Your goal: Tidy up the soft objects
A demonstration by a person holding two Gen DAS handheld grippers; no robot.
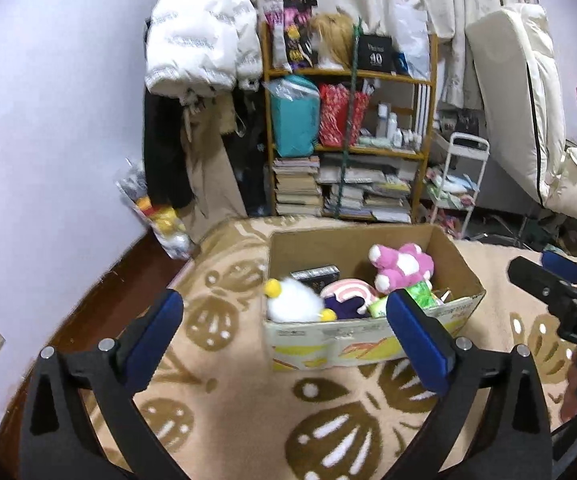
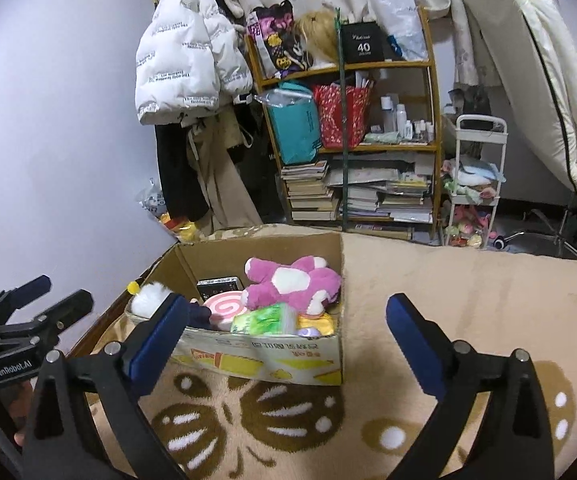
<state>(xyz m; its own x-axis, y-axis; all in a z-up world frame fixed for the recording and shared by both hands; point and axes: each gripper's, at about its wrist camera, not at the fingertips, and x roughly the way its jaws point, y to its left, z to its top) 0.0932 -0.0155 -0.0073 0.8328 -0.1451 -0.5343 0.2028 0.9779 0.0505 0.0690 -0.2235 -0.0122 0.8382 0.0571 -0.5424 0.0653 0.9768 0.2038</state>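
Observation:
An open cardboard box (image 1: 328, 336) (image 2: 288, 354) sits on a beige patterned blanket (image 1: 248, 408) (image 2: 468, 292). Inside lie a pink and white plush (image 1: 400, 266) (image 2: 292, 280), a white fluffy plush with yellow tips (image 1: 294, 300) (image 2: 148, 298), a pink swirl cushion (image 1: 348, 290) (image 2: 222, 306), a green pack (image 1: 420, 294) (image 2: 264, 318) and a dark purple item (image 1: 342, 308). My left gripper (image 1: 284, 312) is open and empty, held in front of the box. My right gripper (image 2: 286, 314) is open and empty, also in front of the box. Each gripper shows at the other view's edge.
A wooden shelf (image 1: 348, 148) (image 2: 352, 136) with books, bags and bottles stands behind the bed. A white puffer jacket (image 1: 200, 28) (image 2: 188, 56) hangs at the left. A white cart (image 1: 456, 184) (image 2: 472, 184) stands to the right. A mattress (image 1: 516, 100) leans at the far right.

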